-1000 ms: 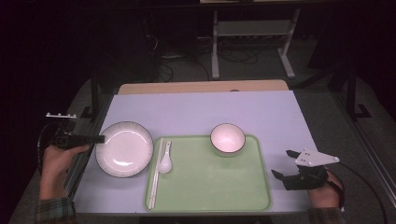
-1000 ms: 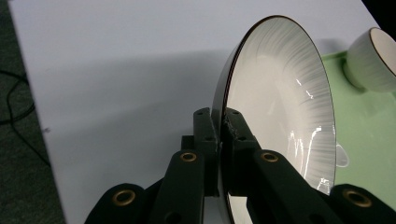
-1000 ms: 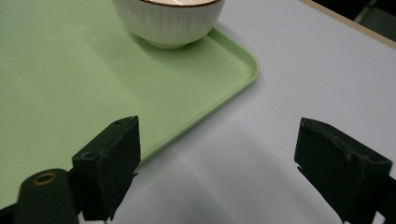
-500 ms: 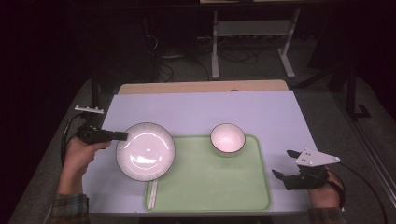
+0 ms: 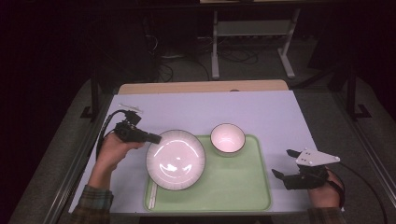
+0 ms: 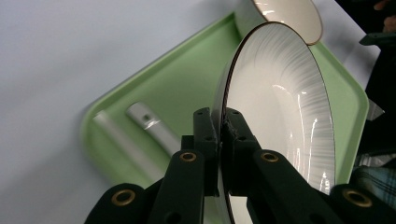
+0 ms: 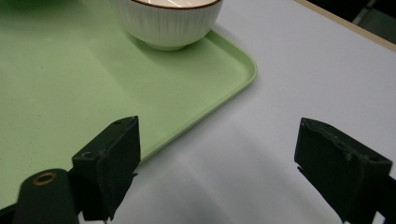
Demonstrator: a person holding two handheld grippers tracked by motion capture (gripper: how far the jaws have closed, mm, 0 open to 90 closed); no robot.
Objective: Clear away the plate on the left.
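Note:
My left gripper (image 5: 154, 138) is shut on the left rim of a white ribbed plate (image 5: 175, 159), which hangs over the left part of the green tray (image 5: 233, 191). In the left gripper view the jaws (image 6: 219, 119) pinch the plate's edge (image 6: 280, 107), with a spoon handle (image 6: 149, 126) and pale chopsticks (image 6: 119, 142) on the tray (image 6: 173, 84) below. A white bowl (image 5: 227, 138) stands at the tray's far edge. At the tray's right side my right gripper (image 5: 282, 163) is open above the table, empty (image 7: 224, 163), with the bowl (image 7: 168, 23) ahead.
The tray lies on a white tabletop (image 5: 210, 107) with a wooden strip (image 5: 201, 87) along its far edge. A metal stand (image 5: 252, 42) and cables sit on the floor beyond. The end of the chopsticks (image 5: 150, 199) pokes out under the plate.
The left gripper has carried the plate rightward from the table beside the tray to over the tray's left part, covering the spoon and chopsticks. The right gripper has stayed put.

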